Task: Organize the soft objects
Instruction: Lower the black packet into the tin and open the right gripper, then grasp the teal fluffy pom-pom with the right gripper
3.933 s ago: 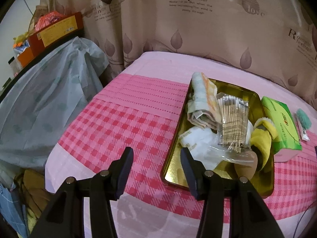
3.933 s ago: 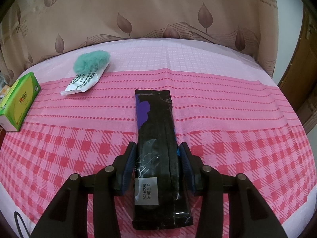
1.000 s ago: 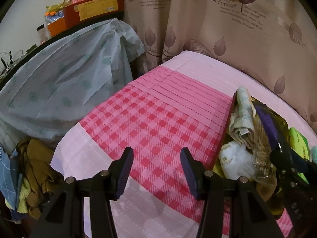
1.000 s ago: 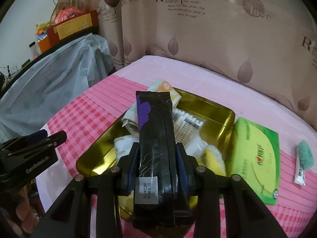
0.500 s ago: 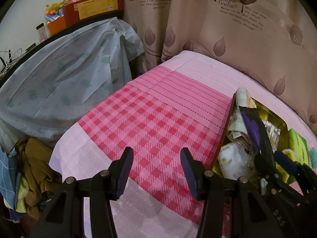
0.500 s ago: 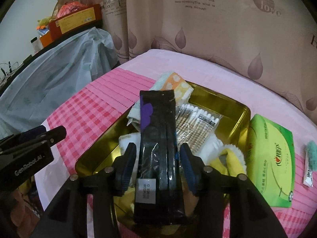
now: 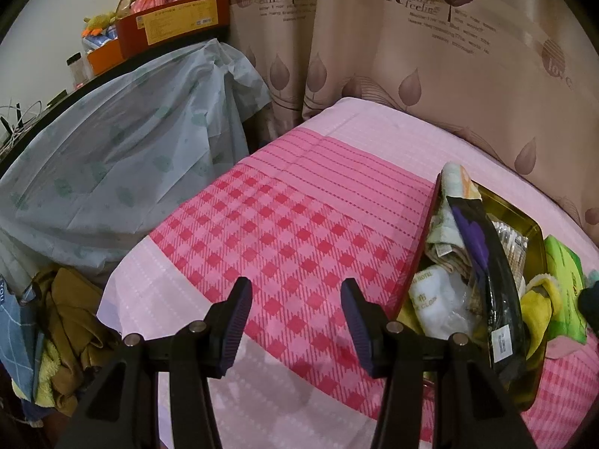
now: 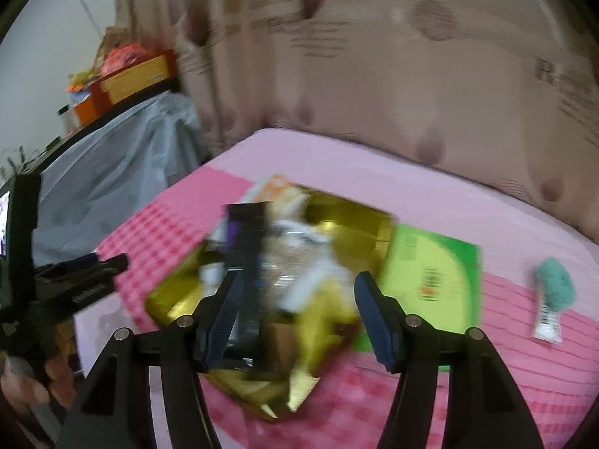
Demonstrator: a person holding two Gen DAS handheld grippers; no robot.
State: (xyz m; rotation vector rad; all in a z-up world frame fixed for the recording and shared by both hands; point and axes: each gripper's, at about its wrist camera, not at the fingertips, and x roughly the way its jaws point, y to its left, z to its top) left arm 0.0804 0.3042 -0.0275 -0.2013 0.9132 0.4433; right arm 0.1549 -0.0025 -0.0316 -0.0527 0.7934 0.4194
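Gold tray (image 7: 533, 230) holds black pack (image 7: 490, 273), outside jaws.

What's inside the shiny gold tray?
The gold metal tray holds a long black packet lying on top, a white folded towel, a yellow cloth and a patterned rolled cloth. Whatever lies beneath them is covered.

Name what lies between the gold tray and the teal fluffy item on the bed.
The green tissue pack lies between the gold tray and the teal fluffy item, seen in the right wrist view.
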